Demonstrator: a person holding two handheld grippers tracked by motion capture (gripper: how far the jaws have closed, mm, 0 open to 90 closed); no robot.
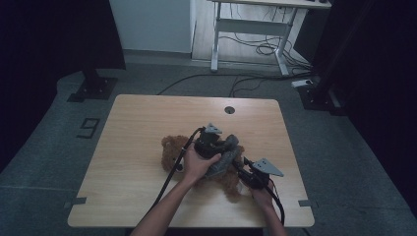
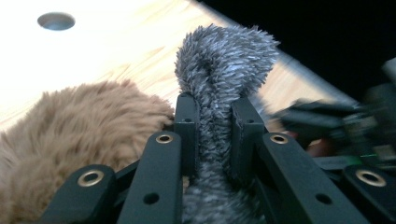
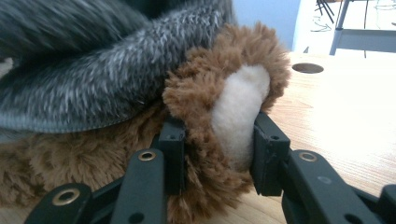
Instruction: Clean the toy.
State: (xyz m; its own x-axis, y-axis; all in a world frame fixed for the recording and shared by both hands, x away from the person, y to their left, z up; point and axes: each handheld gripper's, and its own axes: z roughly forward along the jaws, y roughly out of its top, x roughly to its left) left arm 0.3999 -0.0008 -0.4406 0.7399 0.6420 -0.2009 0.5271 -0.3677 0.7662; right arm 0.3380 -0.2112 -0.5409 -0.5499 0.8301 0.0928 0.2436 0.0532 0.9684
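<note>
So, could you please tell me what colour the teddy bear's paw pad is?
Cream paw pad, ringed by brown fur; right gripper view.

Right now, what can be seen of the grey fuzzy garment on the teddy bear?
The grey garment looks like a soft, speckled grey-and-white fleece piece with a stitched hem, seen in the right gripper view. It lies bunched across the brown teddy bear near the middle of the wooden table. The left gripper is shut on a raised fold of it, which stands up between the jaws. The right gripper clamps the bear's cream-soled paw, just below the garment's edge.
</note>
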